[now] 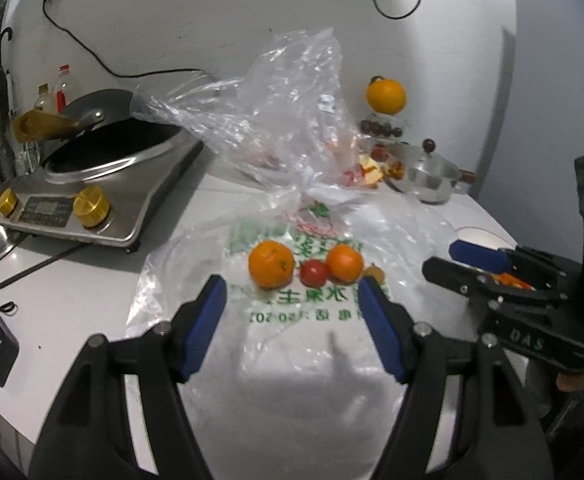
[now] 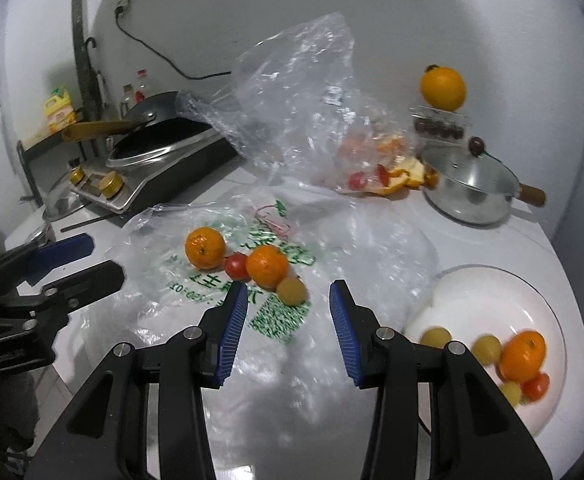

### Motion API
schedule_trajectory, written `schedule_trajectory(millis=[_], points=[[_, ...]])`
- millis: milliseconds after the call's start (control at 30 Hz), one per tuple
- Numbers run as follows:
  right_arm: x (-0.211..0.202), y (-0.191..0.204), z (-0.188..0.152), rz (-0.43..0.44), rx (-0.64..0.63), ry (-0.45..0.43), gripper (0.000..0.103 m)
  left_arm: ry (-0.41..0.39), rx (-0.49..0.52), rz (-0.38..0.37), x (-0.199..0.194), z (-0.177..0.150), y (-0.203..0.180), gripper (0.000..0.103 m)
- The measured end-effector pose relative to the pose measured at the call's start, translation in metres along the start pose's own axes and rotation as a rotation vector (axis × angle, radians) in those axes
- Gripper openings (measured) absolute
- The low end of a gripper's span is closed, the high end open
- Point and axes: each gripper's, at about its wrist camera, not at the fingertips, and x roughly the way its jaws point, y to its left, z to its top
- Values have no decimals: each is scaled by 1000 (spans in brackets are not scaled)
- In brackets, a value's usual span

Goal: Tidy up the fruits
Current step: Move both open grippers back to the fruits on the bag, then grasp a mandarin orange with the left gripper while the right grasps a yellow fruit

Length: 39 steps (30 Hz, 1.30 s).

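Note:
Two oranges, a red tomato and a small yellow fruit lie on a flat printed plastic bag. My left gripper is open and empty just short of them. My right gripper is open and empty, its tips close to the yellow fruit. In the right wrist view a white plate at the right holds an orange, a tomato and yellow fruits. The right gripper also shows in the left wrist view.
A crumpled clear bag with peel stands behind. An induction cooker with a wok is at the left. A lidded steel pot and an orange on a box of dark fruit sit at the back right. A chopstick lies near the cooker.

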Motion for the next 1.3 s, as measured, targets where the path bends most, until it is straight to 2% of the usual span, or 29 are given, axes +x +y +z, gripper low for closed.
schedule_trajectory(millis=[167, 300, 533, 733, 1033, 1300], points=[[10, -2, 4, 41, -31, 19, 45, 22, -18, 37, 19, 5, 2, 70], [21, -9, 7, 63, -5, 36, 45, 48, -14, 59, 34, 12, 3, 70], [37, -19, 11, 74, 36, 71, 45, 39, 60, 70, 44, 29, -6, 70], [48, -15, 7, 80, 61, 97, 45, 51, 64, 52, 56, 31, 0, 70], [68, -11, 3, 67, 60, 145, 45, 147, 81, -17, 88, 28, 7, 70], [89, -16, 3, 61, 55, 199, 44, 205, 42, 19, 112, 28, 20, 70]])
